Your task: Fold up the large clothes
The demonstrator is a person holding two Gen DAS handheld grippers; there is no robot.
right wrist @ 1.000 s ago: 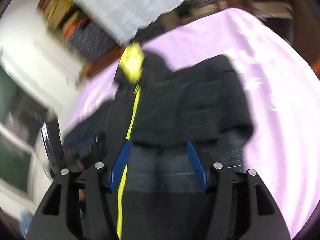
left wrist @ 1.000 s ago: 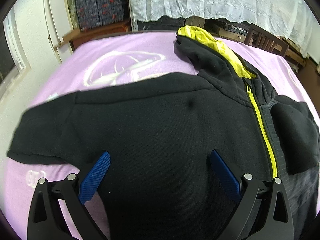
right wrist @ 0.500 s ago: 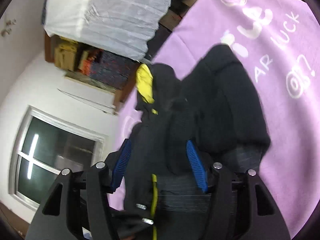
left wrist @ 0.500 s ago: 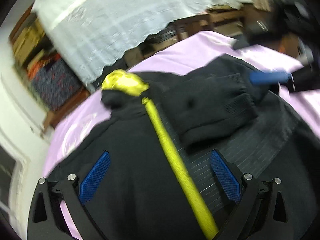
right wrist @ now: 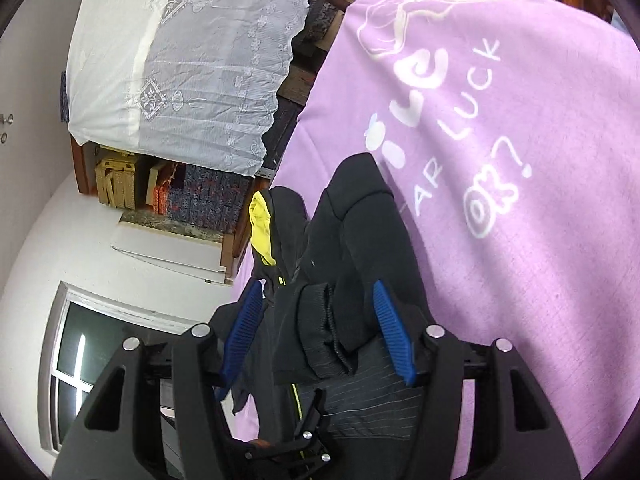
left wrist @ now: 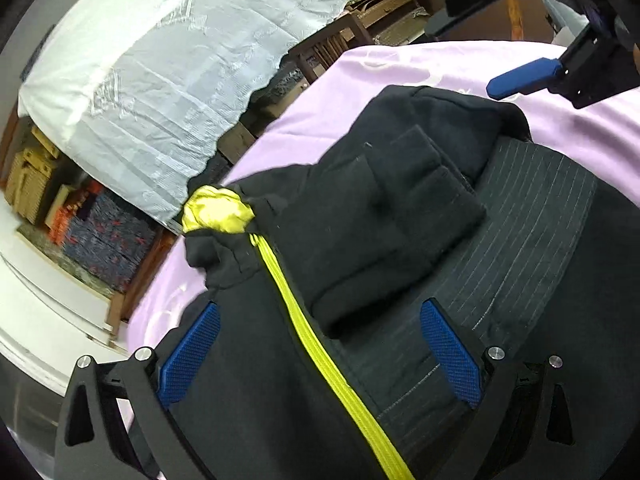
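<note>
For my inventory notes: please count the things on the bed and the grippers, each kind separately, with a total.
Black hoodie: 1
Purple bedsheet: 1
Grippers: 2, left gripper, right gripper
Total: 4

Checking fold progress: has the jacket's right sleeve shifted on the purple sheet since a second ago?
No. The sleeve lies folded across the jacket as before, same place on the sheet; only the camera moved.

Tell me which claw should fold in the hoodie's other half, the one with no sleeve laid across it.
Left, probably. The left claw, open, straddles the yellow zipper, one finger over the hoodie's unfolded half; the right claw sits over the already folded sleeve.
</note>
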